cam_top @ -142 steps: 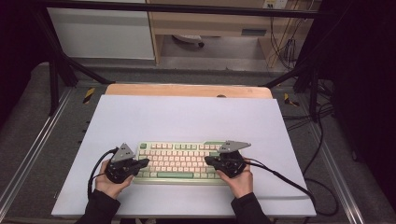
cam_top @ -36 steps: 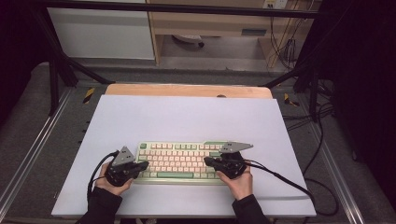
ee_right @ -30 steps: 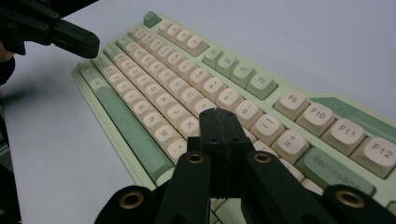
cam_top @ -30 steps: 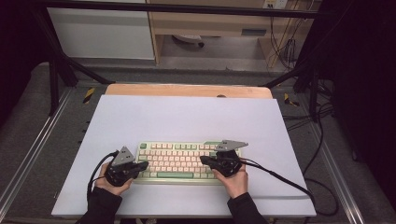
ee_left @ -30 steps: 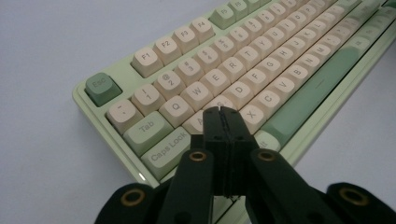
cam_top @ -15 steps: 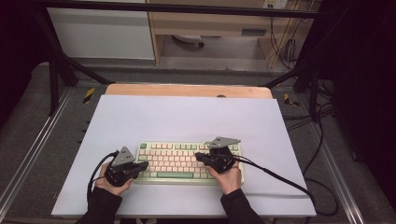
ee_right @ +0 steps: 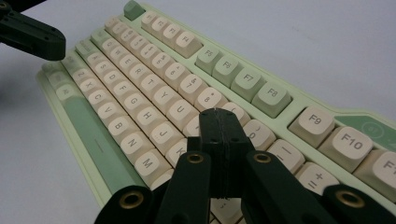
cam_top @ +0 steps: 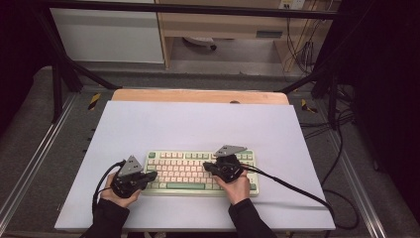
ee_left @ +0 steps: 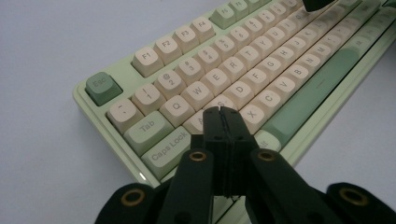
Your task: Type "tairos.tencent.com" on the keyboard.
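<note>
Nearest the person, the left tool (cam_top: 151,175) has its jaws pressed together with nothing between them, its tip over the keyboard's (cam_top: 190,171) left end, around the A key. The right tool (cam_top: 207,166), jaws likewise together, is over the keyboard's right-middle keys. The keyboard lies on the near half of the pale surface (cam_top: 198,124).

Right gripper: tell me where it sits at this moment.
In the high view the right gripper hovers over the right half of the keyboard, fingers shut and pointing left toward the left gripper at the keyboard's left end.
</note>
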The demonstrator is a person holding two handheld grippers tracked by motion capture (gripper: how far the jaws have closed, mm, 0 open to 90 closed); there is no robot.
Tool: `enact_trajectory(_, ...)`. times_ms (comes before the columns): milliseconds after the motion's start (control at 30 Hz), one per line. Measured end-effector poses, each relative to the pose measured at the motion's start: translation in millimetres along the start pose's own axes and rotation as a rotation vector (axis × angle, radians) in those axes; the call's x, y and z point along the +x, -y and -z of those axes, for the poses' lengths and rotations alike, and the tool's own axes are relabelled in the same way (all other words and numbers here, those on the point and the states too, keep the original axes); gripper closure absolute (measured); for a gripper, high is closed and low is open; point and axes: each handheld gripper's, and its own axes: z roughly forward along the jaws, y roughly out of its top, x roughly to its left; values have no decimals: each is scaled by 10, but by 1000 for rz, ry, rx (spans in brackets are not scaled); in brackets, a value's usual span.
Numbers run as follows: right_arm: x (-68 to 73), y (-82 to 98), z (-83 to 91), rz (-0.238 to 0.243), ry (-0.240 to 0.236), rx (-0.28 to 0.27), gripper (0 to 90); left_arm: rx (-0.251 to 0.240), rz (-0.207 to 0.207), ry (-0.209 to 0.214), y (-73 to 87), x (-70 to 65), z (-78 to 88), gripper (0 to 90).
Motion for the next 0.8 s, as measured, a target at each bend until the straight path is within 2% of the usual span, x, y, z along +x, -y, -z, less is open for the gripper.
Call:
enact_trajectory(500, -13, 41, -76, 3, 10, 35, 900, -1, 1, 0, 0, 0, 0, 896)
enact_trajectory(633, -8, 42, -69, 5, 10, 24, 900, -3, 1, 0, -1, -1, 4, 896)
enact_trajectory(800, 12, 6, 22, 13, 1, -1, 900, -5, 1, 0, -4, 0, 9, 896)
